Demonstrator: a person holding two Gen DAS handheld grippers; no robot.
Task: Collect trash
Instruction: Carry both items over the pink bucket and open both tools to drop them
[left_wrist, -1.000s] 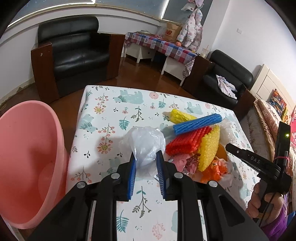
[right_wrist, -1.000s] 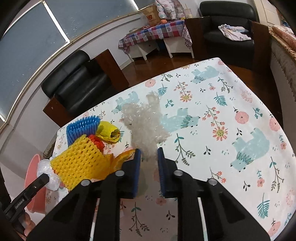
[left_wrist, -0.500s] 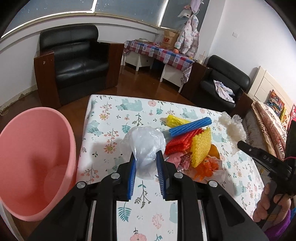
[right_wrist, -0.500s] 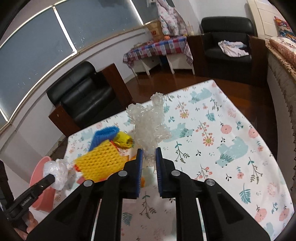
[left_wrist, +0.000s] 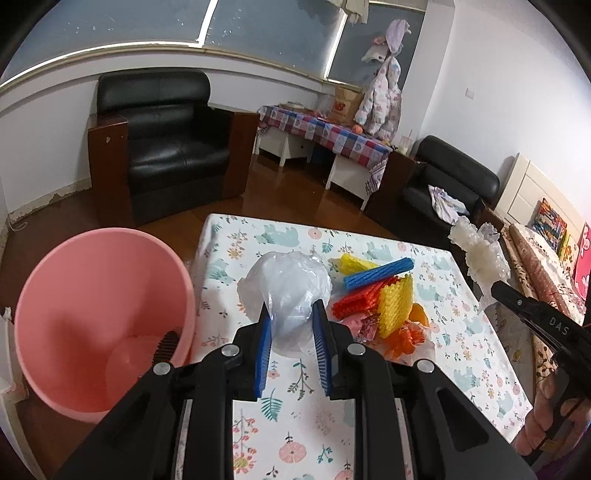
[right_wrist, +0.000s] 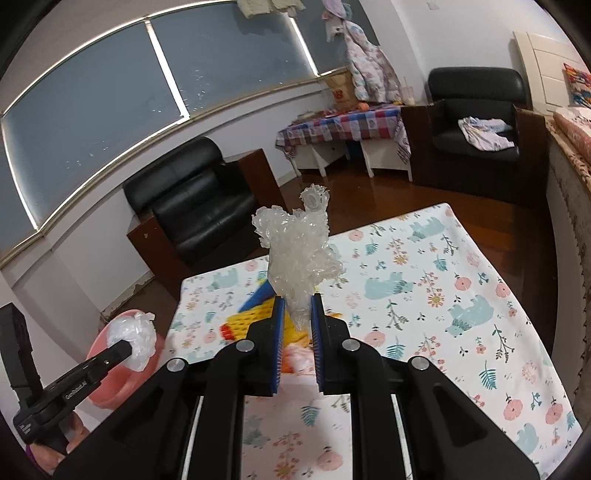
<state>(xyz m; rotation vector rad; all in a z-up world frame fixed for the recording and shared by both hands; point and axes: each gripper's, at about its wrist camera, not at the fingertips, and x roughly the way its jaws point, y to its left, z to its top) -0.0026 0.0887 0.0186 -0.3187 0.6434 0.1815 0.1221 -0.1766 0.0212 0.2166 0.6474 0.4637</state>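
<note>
My left gripper (left_wrist: 291, 317) is shut on a crumpled clear plastic bag (left_wrist: 288, 288) and holds it above the table's left side, beside the pink bin (left_wrist: 99, 317). My right gripper (right_wrist: 297, 314) is shut on a wad of clear bubble wrap (right_wrist: 299, 251), raised above the table; the wad also shows in the left wrist view (left_wrist: 480, 254). A pile of trash lies on the floral tablecloth (left_wrist: 461, 332): a blue foam net (left_wrist: 376, 273), a red net (left_wrist: 354, 299), a yellow net (left_wrist: 397, 306) and orange wrappers (left_wrist: 406, 336).
The pink bin stands off the table's left edge with a dark object (left_wrist: 166, 345) inside. Black armchairs (left_wrist: 162, 147) stand behind the table, with a checkered side table (left_wrist: 325, 133) further back. A sofa (left_wrist: 535, 266) lies along the right.
Both grippers have lifted their loads up off the table. The left one has drawn back toward the bin, which now shows more fully. The bubble wrap has risen clear of the pile.
</note>
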